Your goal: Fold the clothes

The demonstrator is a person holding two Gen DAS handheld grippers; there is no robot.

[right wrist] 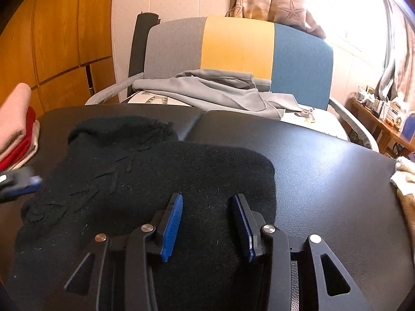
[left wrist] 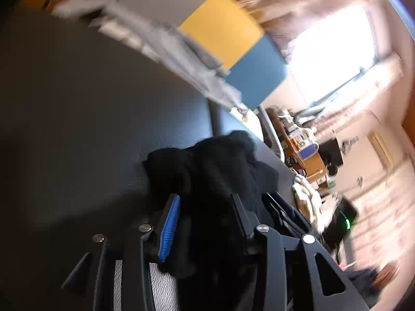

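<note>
A black knitted sweater (right wrist: 155, 171) lies spread on a black padded table (right wrist: 324, 181), with one part folded over on top. My right gripper (right wrist: 207, 195) hovers open over the sweater's near part, with nothing between its blue pads. At the sweater's left edge my left gripper (right wrist: 23, 182) shows blurred. In the tilted left wrist view, a thick bunch of the sweater (left wrist: 207, 160) fills the gap of my left gripper (left wrist: 205, 197) and covers its right pad.
Behind the table stands a grey, yellow and blue chair (right wrist: 238, 44) with a grey garment (right wrist: 215, 90) on its seat. Folded pink and red clothes (right wrist: 15, 129) are stacked at the table's left end. A cream cloth (right wrist: 404, 181) lies at the right edge.
</note>
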